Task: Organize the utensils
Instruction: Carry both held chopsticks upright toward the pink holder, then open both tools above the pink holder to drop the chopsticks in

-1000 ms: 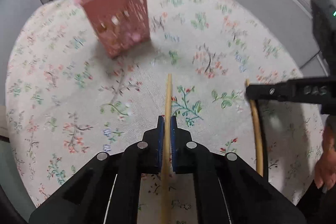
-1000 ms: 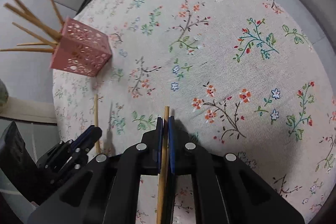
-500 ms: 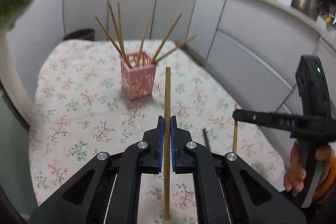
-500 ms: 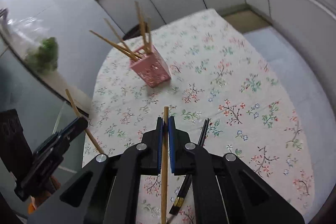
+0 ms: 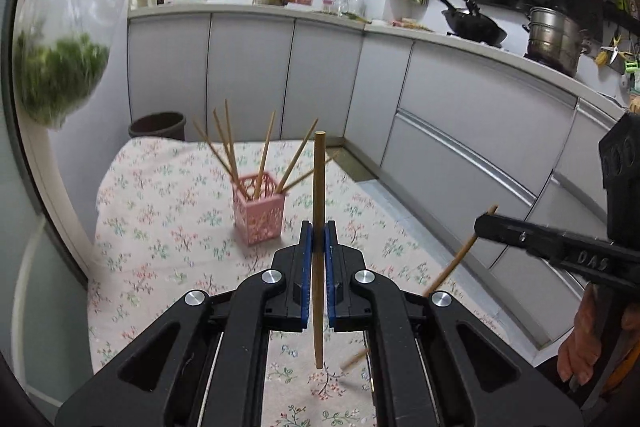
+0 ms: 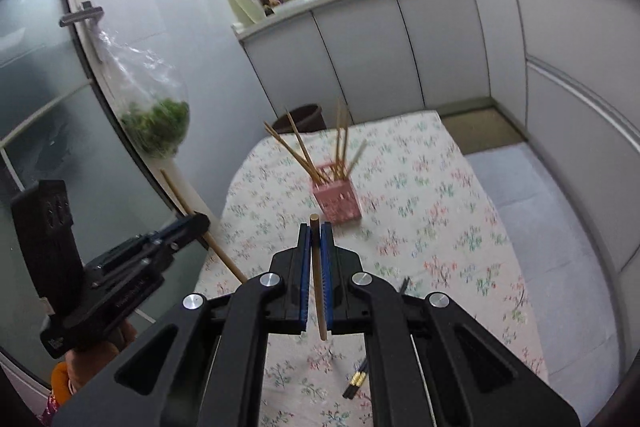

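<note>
The table (image 5: 132, 227), covered in a floral cloth, fills the lower middle of both wrist views. The pink holder (image 5: 259, 211) stands on it toward the far end, ahead of both grippers and well apart from each. It already contains several wooden chopsticks that splay outward above its open top.

The left gripper (image 5: 315, 247) is clenched on one wooden chopstick (image 5: 319, 187). In the left wrist view, the stick's long axis runs close to upright, with more length above the jaws than below. The holder lies ahead and slightly left of these jaws.

The right gripper (image 6: 315, 247) is clenched on a second chopstick (image 6: 318, 291), which also crosses the jaws roughly upright; only a short end shows above them. From this gripper the holder lies ahead and slightly right. Neither gripper is clearly the nearer.

Judgement: insertion requires each lower tip to pass over the holder's rim, clear of the splayed sticks.

A dark chopstick pair (image 6: 356, 383) lies on the near part of the cloth, below the right gripper.
</note>
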### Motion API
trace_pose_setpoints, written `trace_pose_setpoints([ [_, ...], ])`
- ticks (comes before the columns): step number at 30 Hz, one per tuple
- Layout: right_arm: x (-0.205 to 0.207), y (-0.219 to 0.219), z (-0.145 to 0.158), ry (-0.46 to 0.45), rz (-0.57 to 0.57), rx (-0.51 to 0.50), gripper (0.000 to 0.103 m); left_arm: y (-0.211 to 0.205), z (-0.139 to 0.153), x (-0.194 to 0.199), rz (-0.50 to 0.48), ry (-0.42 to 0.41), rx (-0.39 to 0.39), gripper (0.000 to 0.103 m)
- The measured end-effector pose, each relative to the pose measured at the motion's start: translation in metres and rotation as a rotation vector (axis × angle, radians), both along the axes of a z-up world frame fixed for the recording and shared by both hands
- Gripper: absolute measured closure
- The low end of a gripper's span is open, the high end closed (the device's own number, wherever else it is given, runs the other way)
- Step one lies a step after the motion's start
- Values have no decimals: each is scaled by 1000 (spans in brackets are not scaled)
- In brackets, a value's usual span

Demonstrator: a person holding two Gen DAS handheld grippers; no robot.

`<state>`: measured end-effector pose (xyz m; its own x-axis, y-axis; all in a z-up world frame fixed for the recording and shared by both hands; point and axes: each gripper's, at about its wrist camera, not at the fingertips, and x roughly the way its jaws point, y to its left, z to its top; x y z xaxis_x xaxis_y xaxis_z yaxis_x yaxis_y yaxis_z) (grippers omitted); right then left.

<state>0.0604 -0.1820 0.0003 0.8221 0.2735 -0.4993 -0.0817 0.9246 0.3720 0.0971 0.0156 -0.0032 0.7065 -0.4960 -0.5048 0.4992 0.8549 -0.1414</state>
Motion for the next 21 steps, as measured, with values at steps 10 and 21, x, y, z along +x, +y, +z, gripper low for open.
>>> trace_pose_setpoints([
  [10,46,12,96,-239,-14,-72,98,-17,72,37,22,-141,2,98],
  [21,160,9,88,-323,-59,-94,98,-38,75,143,87,-202,-34,98],
])
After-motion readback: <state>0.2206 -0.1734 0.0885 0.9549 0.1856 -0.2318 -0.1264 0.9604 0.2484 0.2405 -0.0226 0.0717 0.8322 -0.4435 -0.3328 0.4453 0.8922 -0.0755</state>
